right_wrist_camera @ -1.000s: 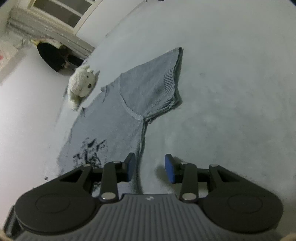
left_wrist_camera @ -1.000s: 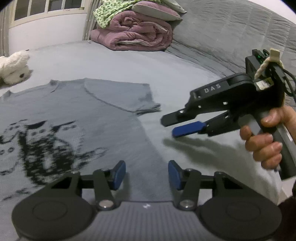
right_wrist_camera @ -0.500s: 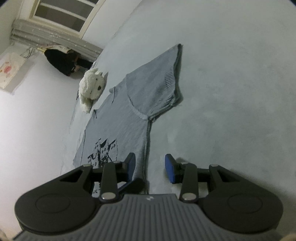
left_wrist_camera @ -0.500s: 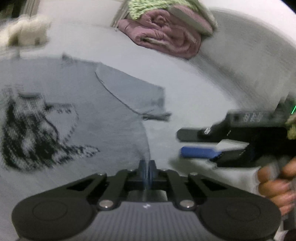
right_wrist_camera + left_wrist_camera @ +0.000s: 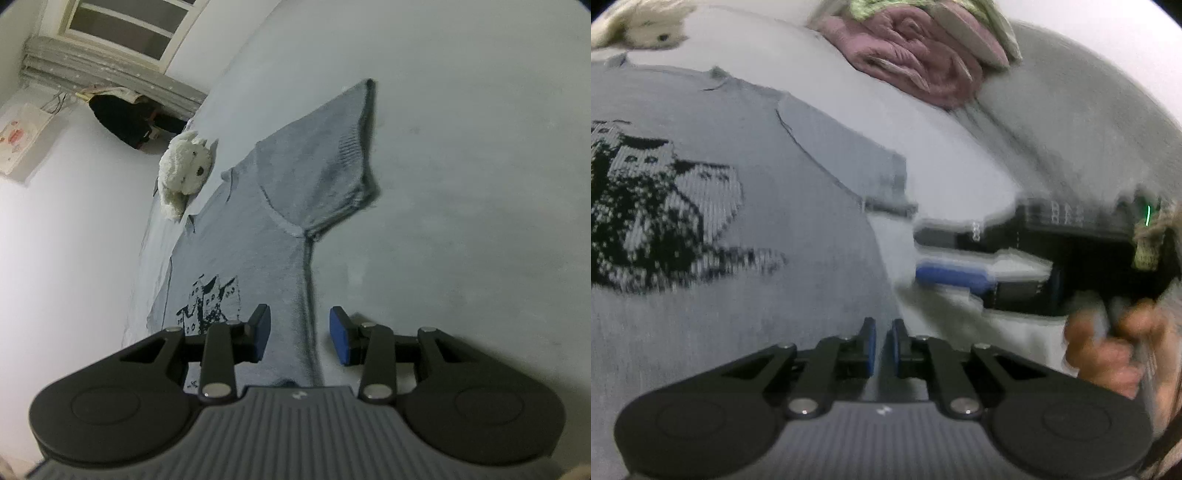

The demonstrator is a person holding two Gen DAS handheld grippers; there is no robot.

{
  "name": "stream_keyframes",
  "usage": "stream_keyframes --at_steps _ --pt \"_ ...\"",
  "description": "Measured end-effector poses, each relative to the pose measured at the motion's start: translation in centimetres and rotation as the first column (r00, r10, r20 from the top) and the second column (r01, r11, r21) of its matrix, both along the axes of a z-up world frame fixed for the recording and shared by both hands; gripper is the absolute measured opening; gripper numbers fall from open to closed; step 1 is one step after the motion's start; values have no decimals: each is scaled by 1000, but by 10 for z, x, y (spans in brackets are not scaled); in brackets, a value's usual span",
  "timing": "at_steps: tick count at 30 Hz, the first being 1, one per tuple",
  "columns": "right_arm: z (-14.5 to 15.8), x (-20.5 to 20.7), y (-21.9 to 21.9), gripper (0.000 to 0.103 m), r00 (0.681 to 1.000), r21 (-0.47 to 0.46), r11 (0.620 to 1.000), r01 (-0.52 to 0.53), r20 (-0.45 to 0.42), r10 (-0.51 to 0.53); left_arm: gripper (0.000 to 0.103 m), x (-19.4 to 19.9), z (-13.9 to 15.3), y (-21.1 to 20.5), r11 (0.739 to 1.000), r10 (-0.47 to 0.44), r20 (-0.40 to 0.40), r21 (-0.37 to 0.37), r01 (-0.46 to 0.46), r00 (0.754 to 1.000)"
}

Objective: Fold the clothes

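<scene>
A grey knit shirt [image 5: 738, 258] with a black pattern lies flat on the bed, one short sleeve [image 5: 857, 162] spread out. My left gripper [image 5: 882, 343] hovers low over the shirt's side edge. Its jaws are nearly together with a thin slit between them, and they are opening. No cloth is pinched in the slit. My right gripper [image 5: 923, 254], held by a hand [image 5: 1108, 354], sits just right of that edge. In the right wrist view the right gripper [image 5: 299, 332] is open and straddles the side seam of the shirt [image 5: 280, 206] below the sleeve [image 5: 332, 155].
A white plush toy [image 5: 184, 170] lies by the shirt's collar. A folded pink quilt [image 5: 916, 55] with pillows is stacked at the far end, beside a grey bedcover [image 5: 1071, 122]. The pale sheet [image 5: 461, 184] stretches right of the shirt. A window [image 5: 129, 26] is in the back wall.
My left jaws went from wide open to fully shut, then parted to a thin slit. The left gripper rolled and sank closer to the shirt. The right gripper kept its opening.
</scene>
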State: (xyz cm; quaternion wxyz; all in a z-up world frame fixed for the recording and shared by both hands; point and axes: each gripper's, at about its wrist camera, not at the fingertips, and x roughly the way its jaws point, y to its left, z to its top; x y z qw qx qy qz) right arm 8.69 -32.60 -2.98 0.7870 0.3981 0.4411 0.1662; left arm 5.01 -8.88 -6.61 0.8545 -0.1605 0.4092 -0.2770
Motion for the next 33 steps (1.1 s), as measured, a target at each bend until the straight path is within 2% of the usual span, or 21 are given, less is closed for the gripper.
stream_keyframes --at_steps 5,10,12,14,18,22,24,28,31,33 --pt "4 3 17 41 998 -8 998 -57 29 57 18 -29 1 -6 997 -66 73 33 64 995" --pt "-4 3 38 41 984 -57 983 -176 3 176 30 -58 9 9 990 -129 108 69 122 986" --pt "-5 -1 43 40 973 -85 969 -230 6 232 31 -67 16 28 990 -125 127 88 115 984" --pt "-6 -5 45 39 959 -106 954 -280 12 283 44 -73 22 54 990 -85 152 121 67 985" --pt "-7 -19 42 37 922 -139 915 -379 21 386 45 -80 23 107 979 12 160 198 -44 987" --pt "-5 -35 39 37 887 -166 877 -451 28 462 45 -91 21 148 967 79 151 230 -113 985" --pt "-3 -43 40 37 867 -187 855 -484 31 498 44 -97 18 159 966 80 128 234 -108 989" --pt "3 -54 46 41 855 -182 844 -505 32 518 45 -128 17 172 961 20 125 273 -54 992" --pt "11 -58 66 41 833 -204 824 -529 60 550 45 -145 22 173 946 -29 137 324 -17 990" --pt "16 -57 82 41 834 -224 830 -511 102 542 45 -149 29 178 940 -16 167 340 -43 986"
